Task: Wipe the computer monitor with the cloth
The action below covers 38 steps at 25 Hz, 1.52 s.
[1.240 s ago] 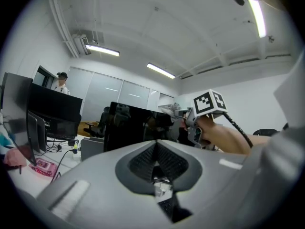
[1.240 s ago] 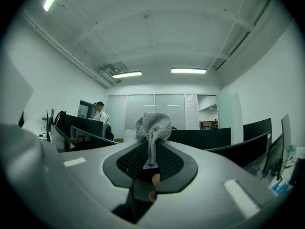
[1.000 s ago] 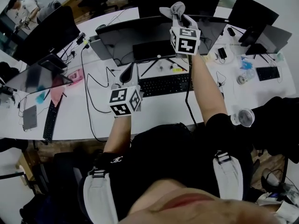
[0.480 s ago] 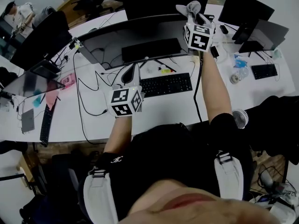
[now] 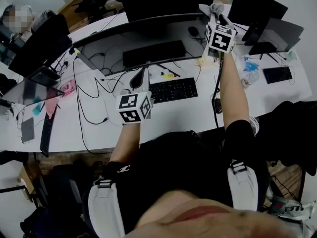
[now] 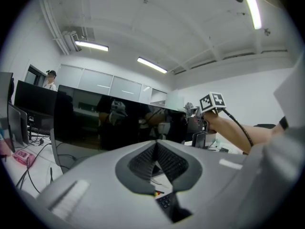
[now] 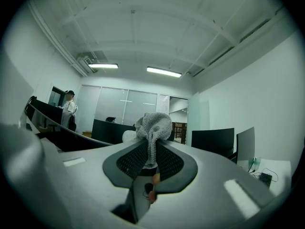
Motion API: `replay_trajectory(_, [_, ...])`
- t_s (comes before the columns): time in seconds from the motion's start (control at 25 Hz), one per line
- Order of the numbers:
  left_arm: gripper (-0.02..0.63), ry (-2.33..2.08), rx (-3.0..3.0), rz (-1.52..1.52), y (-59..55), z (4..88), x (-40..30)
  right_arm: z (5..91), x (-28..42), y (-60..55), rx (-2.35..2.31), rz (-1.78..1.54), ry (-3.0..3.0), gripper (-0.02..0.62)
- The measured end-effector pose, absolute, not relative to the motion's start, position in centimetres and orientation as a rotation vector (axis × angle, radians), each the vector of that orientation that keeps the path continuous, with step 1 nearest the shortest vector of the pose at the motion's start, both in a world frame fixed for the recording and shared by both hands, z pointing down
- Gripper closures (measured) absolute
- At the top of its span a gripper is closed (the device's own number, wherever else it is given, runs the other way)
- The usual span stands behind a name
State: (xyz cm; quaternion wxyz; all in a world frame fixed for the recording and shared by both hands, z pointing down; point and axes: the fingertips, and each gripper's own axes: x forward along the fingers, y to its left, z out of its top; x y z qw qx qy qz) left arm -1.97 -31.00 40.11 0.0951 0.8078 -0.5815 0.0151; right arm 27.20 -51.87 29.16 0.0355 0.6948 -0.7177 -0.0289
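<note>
I see a coarse, grey knitted cloth (image 7: 153,123) mid-frame; at left, the monitor (image 6: 86,128) screen is glossy black, mirror-like.

An open-plan office; a long white tabletop (image 5: 168,120) carries a wide curved monitor (image 5: 143,26), a black keyboard (image 5: 173,89) and loose cables (image 5: 99,86); more screens (image 5: 255,6) and another keyboard (image 5: 277,74) stand at the neighbouring places; overhead, strip lights (image 7: 164,71) hang from a white ceiling with exposed ducting; glass partitions (image 7: 126,106) close the far side; a person (image 7: 70,106) stands by a distant workstation.
</note>
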Motion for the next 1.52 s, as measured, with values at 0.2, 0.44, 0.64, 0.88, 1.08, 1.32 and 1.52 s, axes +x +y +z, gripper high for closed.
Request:
replay_trajectory(0.2, [0.552,-1.725,2.399,0.055,-31.0,40.2,-1.1,29.6,29.8,-52.3,2.161,-0.063,-2.187,0.548])
replay_trajectory(0.44, [0.552,-1.734,2.393,0.069,-30.8,40.5,-0.7,31.0,31.4,-52.6,2.159,-0.042,-2.154,0.548])
replay_trajectory(0.64, [0.552,-1.737,2.396,0.081,-30.5,40.5,-0.5,32.7,31.5,-52.8,2.132,0.013,-2.167,0.548])
replay_trajectory(0.88, [0.552,-1.744,2.388,0.096,-30.2,40.8,-0.1,34.7,31.3,-53.3,2.088,0.082,-2.186,0.548])
replay_trajectory(1.08, [0.552,-1.747,2.375,0.107,-30.1,41.3,-0.1,36.7,31.2,-53.5,2.044,0.109,-2.186,0.548])
replay_trajectory(1.32, [0.552,-1.734,2.372,0.124,-30.2,41.7,0.2,39.3,30.8,-53.6,1.942,0.117,-2.192,0.548])
replay_trajectory(1.52, [0.552,-1.721,2.359,0.147,-30.3,42.5,0.5,41.8,30.5,-53.4,1.868,0.119,-2.175,0.548])
